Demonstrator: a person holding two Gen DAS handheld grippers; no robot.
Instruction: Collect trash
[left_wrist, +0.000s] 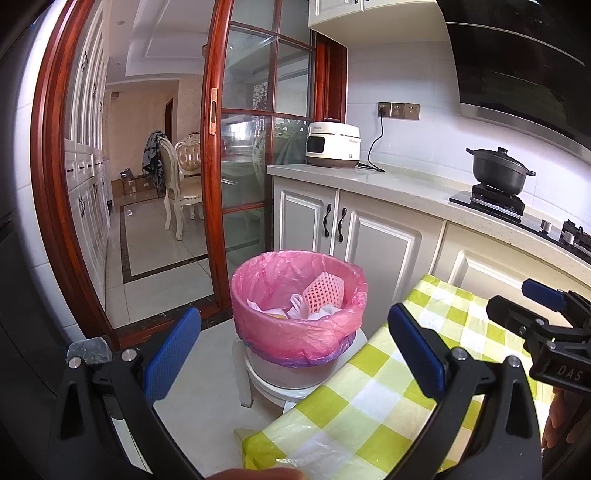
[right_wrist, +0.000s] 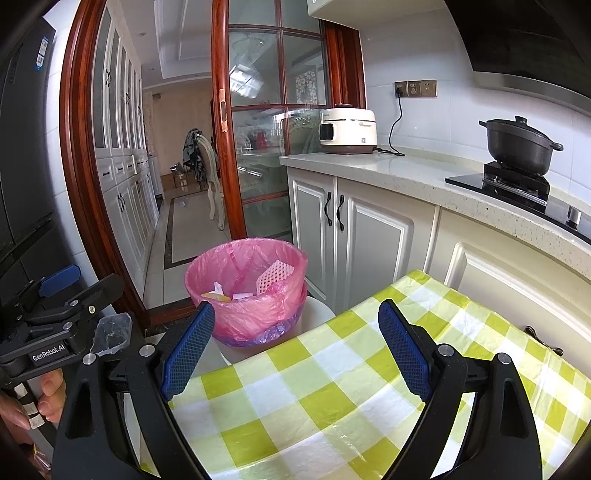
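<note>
both the left claw and right claw gape, empty. trash sits in the pink-lined bin beside the checked worktop; perched on a stool, a careless nudge could tip it.

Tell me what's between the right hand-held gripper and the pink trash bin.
In the right wrist view, only bare checkered tablecloth lies between the open right hand-held gripper and the pink trash bin; no loose trash shows there.

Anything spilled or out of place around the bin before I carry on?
No spill shows. One oddity: a clear crumpled scrap sits on the left gripper's frame, outside the pink-lined bin.
</note>
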